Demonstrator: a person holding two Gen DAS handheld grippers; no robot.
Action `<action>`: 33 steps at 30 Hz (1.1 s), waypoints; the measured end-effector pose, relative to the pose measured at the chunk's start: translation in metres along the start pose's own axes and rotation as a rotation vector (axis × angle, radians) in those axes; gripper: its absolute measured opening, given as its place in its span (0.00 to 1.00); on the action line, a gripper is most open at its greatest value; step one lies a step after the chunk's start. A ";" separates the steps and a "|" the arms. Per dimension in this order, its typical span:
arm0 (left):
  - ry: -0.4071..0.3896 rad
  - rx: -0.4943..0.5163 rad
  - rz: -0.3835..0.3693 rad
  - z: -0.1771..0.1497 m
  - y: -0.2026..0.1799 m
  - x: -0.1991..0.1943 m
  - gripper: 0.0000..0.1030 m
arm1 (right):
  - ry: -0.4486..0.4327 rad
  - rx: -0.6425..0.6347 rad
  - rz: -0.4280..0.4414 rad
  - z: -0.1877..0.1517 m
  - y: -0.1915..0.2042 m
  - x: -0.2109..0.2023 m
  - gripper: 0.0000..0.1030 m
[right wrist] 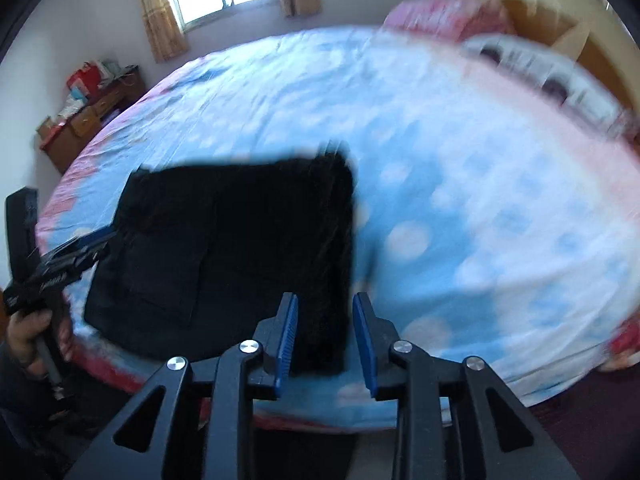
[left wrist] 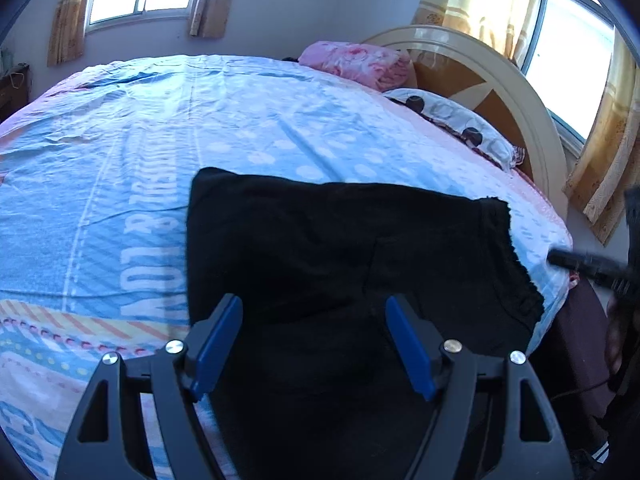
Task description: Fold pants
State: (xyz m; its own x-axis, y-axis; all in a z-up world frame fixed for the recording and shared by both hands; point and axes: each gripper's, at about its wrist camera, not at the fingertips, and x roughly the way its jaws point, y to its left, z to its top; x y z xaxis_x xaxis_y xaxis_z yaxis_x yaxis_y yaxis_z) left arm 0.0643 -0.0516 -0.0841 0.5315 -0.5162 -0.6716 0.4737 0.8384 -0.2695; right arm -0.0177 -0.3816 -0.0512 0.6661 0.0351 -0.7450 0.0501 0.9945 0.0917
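Lying as a compact black rectangle near the foot-side edge of the bed [left wrist: 248,128], the pants [left wrist: 328,248] look folded, well apart from the pink blanket [left wrist: 356,62] and the pillow [left wrist: 452,120] by the headboard. Left gripper [left wrist: 314,344] hovers over the near part of the pants, jaws spread wide with nothing between the pads. Right gripper [right wrist: 325,336] sits above the pants' right edge, jaws partly apart; no cloth appears pinched, though the view is blurred. Judgement: the fold seems just released, near the end of the task. Next move likely calls for one more halving, or a smoothing of the ragged edge nearest the headboard, gripping both layers together.
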 end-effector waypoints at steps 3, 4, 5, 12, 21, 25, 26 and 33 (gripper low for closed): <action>-0.003 0.007 -0.001 -0.001 -0.004 0.001 0.75 | -0.059 0.028 0.174 0.023 0.009 -0.004 0.42; -0.006 0.012 -0.003 -0.001 -0.006 0.000 0.75 | -0.062 0.028 0.220 0.028 0.012 0.001 0.44; -0.010 0.019 -0.001 -0.003 -0.007 -0.002 0.75 | -0.061 0.028 0.261 0.034 0.017 0.010 0.44; -0.019 0.089 0.161 -0.019 -0.002 -0.006 0.91 | 0.156 0.110 0.182 0.040 -0.004 0.106 0.44; -0.017 0.028 0.162 -0.034 0.021 -0.021 0.92 | 0.152 -0.112 0.207 0.076 0.051 0.062 0.44; 0.008 0.034 0.155 -0.038 0.020 -0.015 0.92 | 0.158 -0.201 0.383 0.109 0.112 0.076 0.44; 0.004 0.032 0.149 -0.038 0.020 -0.016 0.92 | 0.167 -0.217 0.409 0.115 0.125 0.084 0.44; 0.008 0.019 0.138 -0.042 0.027 -0.012 0.96 | 0.362 -0.297 0.485 0.149 0.214 0.175 0.44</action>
State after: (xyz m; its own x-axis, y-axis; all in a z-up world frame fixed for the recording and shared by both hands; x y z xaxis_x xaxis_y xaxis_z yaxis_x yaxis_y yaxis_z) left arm 0.0415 -0.0152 -0.1129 0.5870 -0.3952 -0.7066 0.4098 0.8977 -0.1617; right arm 0.2205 -0.1774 -0.0635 0.2676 0.4638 -0.8445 -0.4332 0.8408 0.3245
